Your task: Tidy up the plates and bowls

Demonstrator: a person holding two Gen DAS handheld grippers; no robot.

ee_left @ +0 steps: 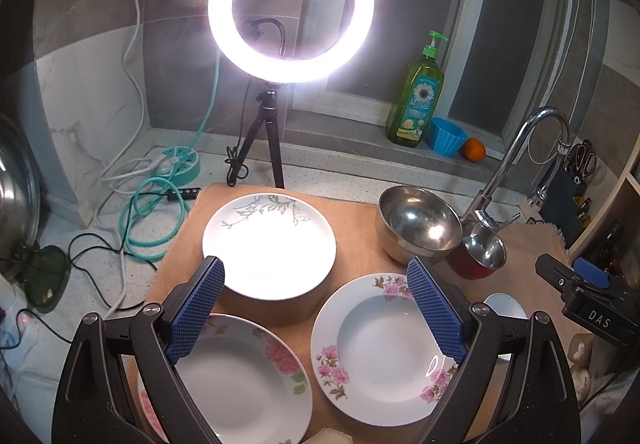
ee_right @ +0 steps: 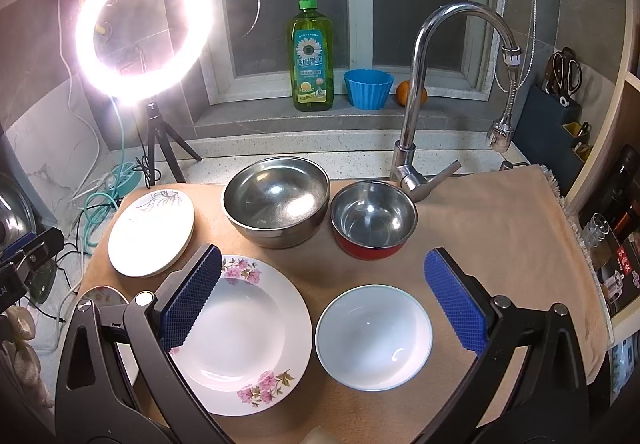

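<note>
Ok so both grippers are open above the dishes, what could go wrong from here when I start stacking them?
Three risks, as I judge them:
1. The ring light glares off the leaf-pattern plate, which may hide its rim from the left gripper.
2. The faucet overhangs the red bowl; lifting it straight up could hit the spout.
3. The right gripper pinching the white bowl by its smooth rim could slip.

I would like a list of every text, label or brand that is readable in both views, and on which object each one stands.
"DAS": white letters on the black body of the right gripper, seen from the left wrist.
Green dish soap bottle: sunflower label with printed characters, too blurred to read.
Dark box at the right edge: red characters, too small to read.
Plates and bowls: floral patterns only, no text.
</note>
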